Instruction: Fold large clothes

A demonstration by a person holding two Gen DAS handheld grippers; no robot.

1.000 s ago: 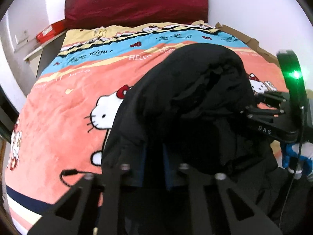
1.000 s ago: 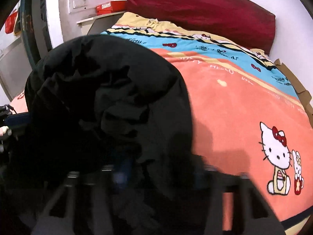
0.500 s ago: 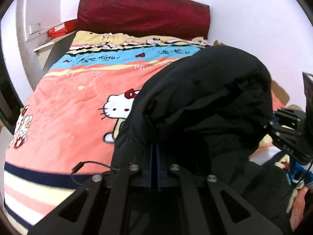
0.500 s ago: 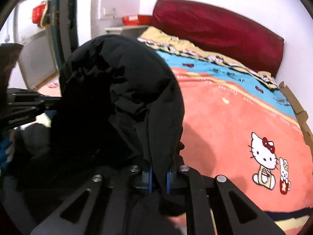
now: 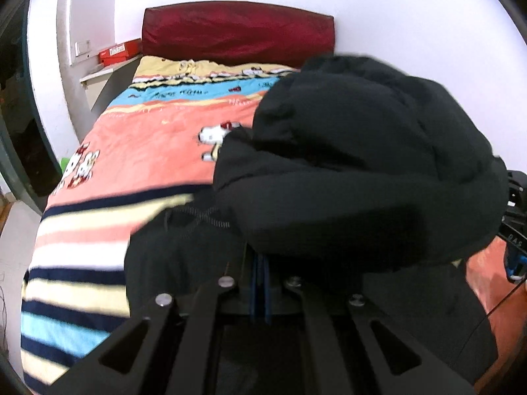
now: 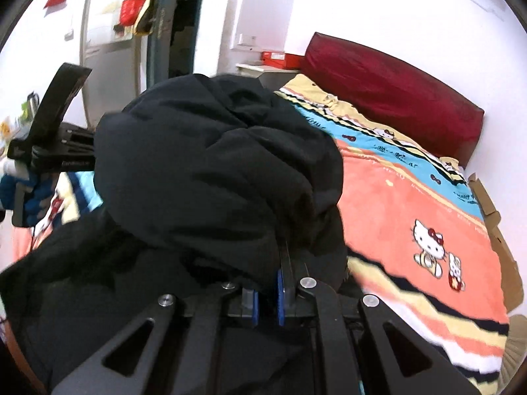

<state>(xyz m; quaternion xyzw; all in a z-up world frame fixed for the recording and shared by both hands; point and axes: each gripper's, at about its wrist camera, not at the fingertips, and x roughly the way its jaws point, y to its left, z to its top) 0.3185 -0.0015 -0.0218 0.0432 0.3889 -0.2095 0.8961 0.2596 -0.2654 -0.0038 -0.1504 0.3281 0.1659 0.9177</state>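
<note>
Gripping the black coat (image 5: 362, 164) above the foot edge of the bed (image 5: 148, 151), the left gripper (image 5: 260, 283) and right gripper (image 6: 266, 293) are both pinched tight on fabric. Its puffy bulk looks heavy. I reckon it could slide free if either pinch is shallow.

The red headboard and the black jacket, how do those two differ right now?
The headboard is dark red, while the jacket is black. The headboard stands smooth and upright against the wall at the far end of the bed; the jacket is puffy, bunched and rumpled. The headboard is untouched, whereas the jacket is pinched by the left gripper and the right gripper. Both look padded.
</note>
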